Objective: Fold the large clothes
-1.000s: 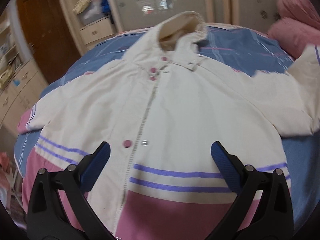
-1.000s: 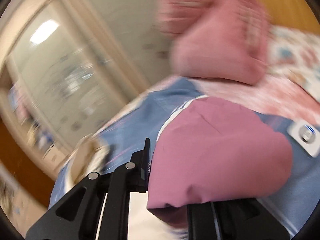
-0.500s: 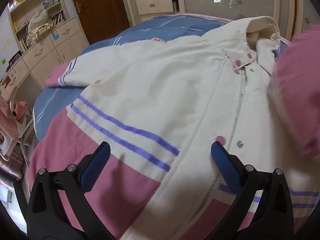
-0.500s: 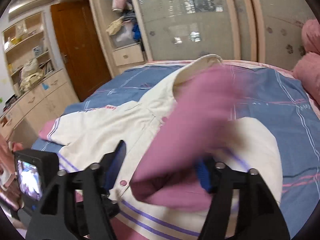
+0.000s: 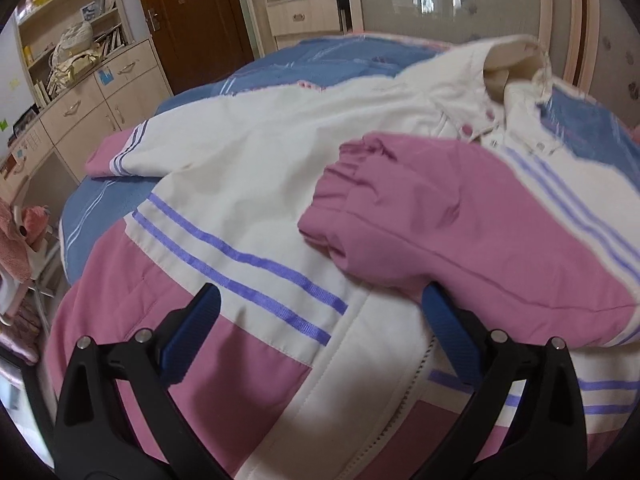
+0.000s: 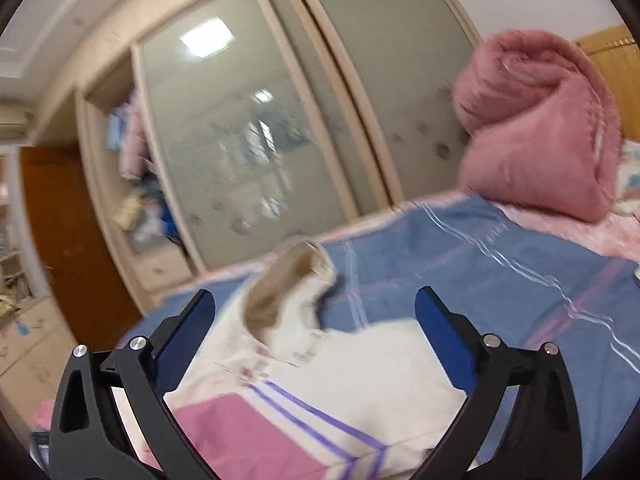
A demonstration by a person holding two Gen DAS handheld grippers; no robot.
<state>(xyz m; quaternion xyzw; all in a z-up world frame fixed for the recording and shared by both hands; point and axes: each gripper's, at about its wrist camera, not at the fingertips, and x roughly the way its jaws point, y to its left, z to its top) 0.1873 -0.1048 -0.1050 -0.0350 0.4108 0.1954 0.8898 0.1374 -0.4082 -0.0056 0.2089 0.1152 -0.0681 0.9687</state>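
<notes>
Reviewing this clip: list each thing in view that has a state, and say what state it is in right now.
Jacket: spread flat on the bed, front up, zipped.
Right sleeve: folded across the chest, pink cuff lying on the white panel.
Left sleeve: stretched out sideways, not folded.
Left claw: open, empty, over the hem.
Right claw: open, empty, jaws have just been opening.
Pink blanket: rolled up at the bedhead.
Wooden door: shut.

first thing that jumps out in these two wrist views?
The cream and pink jacket spread face up across the blue bedspread, with one pink-cuffed sleeve folded over its chest while the other sleeve lies out flat at the left. In the right wrist view, the right gripper, whose jaws have just been opening, holds nothing, and a rolled pink blanket sits at the head of the bed.
</notes>
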